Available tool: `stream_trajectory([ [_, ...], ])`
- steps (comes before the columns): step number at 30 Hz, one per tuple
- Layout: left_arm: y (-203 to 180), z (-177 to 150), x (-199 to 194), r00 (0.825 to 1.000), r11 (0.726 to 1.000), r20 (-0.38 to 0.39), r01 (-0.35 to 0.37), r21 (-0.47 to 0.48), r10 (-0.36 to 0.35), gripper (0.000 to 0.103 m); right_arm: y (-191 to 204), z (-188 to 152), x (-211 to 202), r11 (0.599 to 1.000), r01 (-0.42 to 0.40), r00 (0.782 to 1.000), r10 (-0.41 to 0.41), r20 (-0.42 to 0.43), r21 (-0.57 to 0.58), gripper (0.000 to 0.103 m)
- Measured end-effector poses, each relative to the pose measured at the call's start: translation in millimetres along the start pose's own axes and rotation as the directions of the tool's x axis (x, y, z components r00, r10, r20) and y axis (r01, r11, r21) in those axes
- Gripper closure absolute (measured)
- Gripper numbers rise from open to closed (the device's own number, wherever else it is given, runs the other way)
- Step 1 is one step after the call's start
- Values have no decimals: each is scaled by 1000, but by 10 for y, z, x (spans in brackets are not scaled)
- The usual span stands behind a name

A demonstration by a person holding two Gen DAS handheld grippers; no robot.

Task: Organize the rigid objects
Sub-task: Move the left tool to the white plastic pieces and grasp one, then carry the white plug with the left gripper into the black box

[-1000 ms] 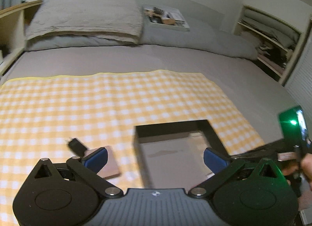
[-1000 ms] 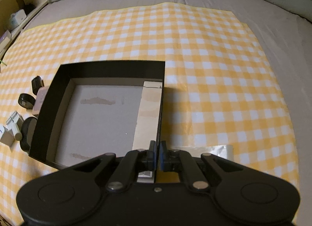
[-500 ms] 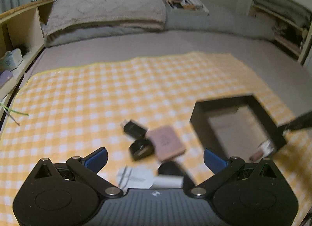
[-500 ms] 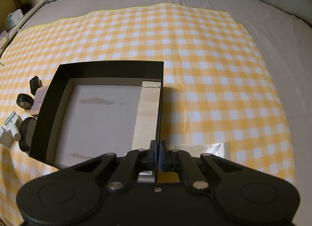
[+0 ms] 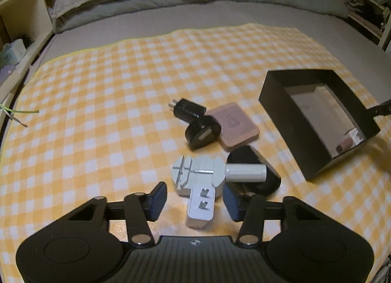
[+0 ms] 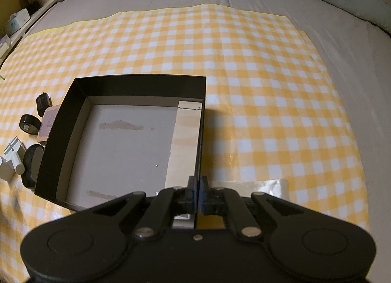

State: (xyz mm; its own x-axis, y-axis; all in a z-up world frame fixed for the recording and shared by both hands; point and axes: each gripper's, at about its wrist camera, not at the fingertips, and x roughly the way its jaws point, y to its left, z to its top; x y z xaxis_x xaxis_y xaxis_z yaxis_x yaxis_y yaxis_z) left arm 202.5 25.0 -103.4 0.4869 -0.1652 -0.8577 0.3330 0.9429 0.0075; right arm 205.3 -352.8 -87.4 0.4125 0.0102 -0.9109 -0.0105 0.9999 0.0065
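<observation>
I see the checked cloth (image 5: 122,87) spread under everything. At 3 o'clock sits the black box (image 5: 293,121), its right wall pinched by my right gripper (image 6: 197,191), jaws closed tight. My left gripper (image 5: 194,201) hangs low, jaws spread wide around the white charger (image 5: 201,206), not touching.

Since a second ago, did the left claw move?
Yes. The left claw swung leftward: the black box slid from between its fingers toward the right edge, and the white plug appeared.

Clustered gadgets (image 5: 210,158) left of box (image 5: 288,121)
</observation>
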Motion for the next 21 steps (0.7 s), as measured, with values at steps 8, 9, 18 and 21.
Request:
stream_trajectory([
  [8,6,-21,219,998,999,-66,19,-30,-21,76,-2,8,26,1000,0,1000,0,-1,2,100],
  [9,22,-16,219,998,998,-63,25,-49,-28,76,-2,9,27,1000,0,1000,0,-1,1,100],
  [18,337,15,59,997,959,-9,68,-277,-73,77,-4,10,40,1000,0,1000,0,-4,0,100],
  [21,415,61,-71,997,940,43,71,-333,-60,77,-2,17,46,1000,0,1000,0,-4,0,100],
])
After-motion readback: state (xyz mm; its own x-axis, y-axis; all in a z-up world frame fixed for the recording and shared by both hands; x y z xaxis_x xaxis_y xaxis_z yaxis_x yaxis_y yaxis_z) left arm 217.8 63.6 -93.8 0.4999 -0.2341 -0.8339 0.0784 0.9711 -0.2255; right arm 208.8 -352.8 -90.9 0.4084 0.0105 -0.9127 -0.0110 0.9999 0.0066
